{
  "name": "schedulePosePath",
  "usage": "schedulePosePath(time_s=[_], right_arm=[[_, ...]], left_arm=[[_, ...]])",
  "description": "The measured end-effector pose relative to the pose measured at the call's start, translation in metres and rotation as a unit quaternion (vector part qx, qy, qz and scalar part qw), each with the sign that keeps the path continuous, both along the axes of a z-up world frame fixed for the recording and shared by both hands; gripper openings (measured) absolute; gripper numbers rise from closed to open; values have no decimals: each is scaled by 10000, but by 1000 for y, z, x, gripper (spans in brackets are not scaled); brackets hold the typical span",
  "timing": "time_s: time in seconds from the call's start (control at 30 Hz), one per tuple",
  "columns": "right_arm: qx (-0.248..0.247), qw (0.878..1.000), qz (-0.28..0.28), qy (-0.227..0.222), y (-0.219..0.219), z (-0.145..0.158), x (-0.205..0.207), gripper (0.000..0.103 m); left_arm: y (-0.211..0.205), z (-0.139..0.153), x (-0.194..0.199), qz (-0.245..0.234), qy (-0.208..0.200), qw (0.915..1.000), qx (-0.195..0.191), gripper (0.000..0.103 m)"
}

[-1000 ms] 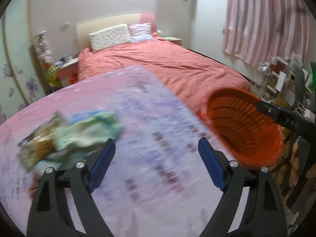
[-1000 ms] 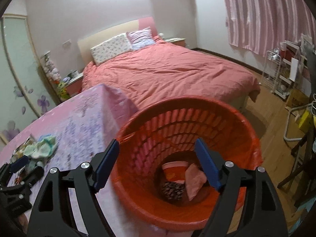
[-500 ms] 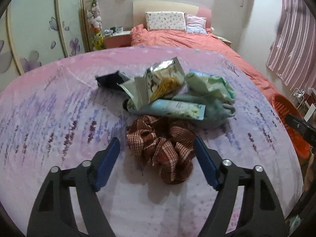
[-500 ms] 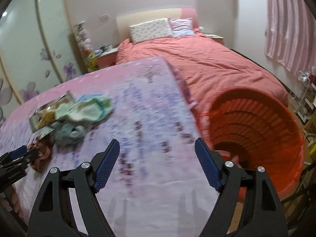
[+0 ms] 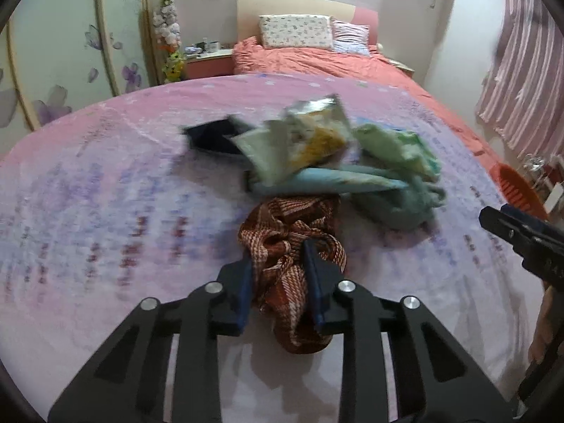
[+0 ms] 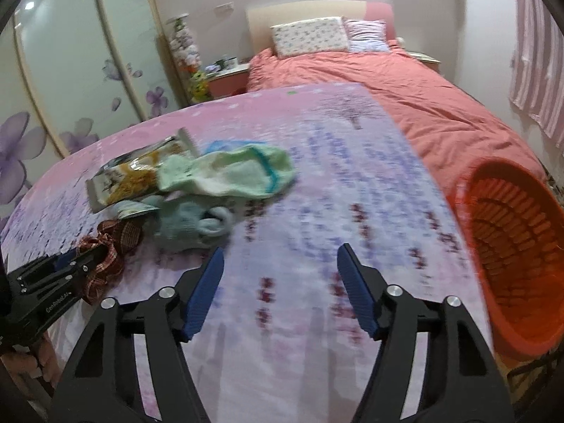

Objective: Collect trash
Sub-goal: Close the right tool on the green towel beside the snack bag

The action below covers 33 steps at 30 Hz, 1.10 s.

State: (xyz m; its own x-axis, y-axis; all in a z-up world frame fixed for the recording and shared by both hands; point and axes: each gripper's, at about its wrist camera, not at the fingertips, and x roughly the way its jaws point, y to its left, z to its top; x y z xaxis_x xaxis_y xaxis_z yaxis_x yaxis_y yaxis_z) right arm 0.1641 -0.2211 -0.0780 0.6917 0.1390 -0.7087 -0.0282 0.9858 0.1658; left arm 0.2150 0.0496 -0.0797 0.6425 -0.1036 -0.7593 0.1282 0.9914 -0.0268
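On the table with the pink lavender cloth (image 5: 105,211) lies a pile of items: a red-brown checked cloth (image 5: 282,232), a silver-yellow snack bag (image 5: 317,134), a pale blue packet (image 5: 328,179), green cloth (image 5: 394,148), teal cloth (image 5: 398,208) and a dark flat item (image 5: 211,137). My left gripper (image 5: 278,261) has its jaws closing, and the pads squeeze the checked cloth bunched between them. My right gripper (image 6: 280,252) hovers over bare tablecloth right of the pile. Its jaws are closing too, with nothing between them. The left gripper (image 6: 81,264) also shows at the checked cloth (image 6: 105,246).
An orange slatted basket (image 6: 511,246) stands off the table's right edge, tilted toward me. Behind the table is a bed (image 6: 405,81) with a coral cover and two pillows. A wardrobe with flower-patterned doors (image 6: 70,70) fills the left. Striped curtains hang at the right.
Both views swung left from the basket to the pile. The left jaws went from wide open to pinched on the checked cloth. The right jaws narrowed somewhat and moved nearer the pile.
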Motion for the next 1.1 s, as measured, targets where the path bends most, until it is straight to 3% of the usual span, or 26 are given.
schedulePosePath(time_s=[0.13, 0.27, 0.33, 0.37, 0.47, 0.53, 0.7, 0.87, 0.97, 1.07, 1.1], right_arm=[[28, 9996, 286, 29, 26, -4, 14, 61], [133, 9990, 390, 166, 45, -9, 34, 60], [171, 9986, 410, 300, 52, -13, 43, 50], [149, 9985, 409, 346, 55, -15, 45, 38], [-22, 9984, 477, 299, 61, -16, 40, 15], [-15, 9983, 522, 240, 56, -15, 30, 13], [-47, 9997, 222, 101, 23, -9, 4, 13], [-244, 9992, -312, 110, -15, -6, -10, 13], [-90, 9995, -259, 122, -25, -4, -16, 18], [-27, 9998, -179, 70, -22, -3, -11, 50], [-42, 9999, -158, 35, -20, -3, -10, 53]], left_arm=[[38, 2, 4, 416, 9, 9990, 147, 26], [72, 5, 7, 712, 94, 9974, -36, 27], [79, 6, 6, 722, 101, 9973, -91, 30], [80, 6, 6, 706, 91, 9974, -112, 32], [80, 7, 1, 631, 18, 9979, -163, 36], [80, 7, -2, 583, -24, 9981, -192, 46], [74, 10, -8, 539, -103, 9982, -228, 61], [70, 11, -6, 531, -115, 9982, -247, 69], [66, 12, -6, 513, -158, 9983, -230, 73], [65, 11, -4, 503, -194, 9984, -177, 77], [64, 11, -3, 509, -196, 9984, -151, 78]])
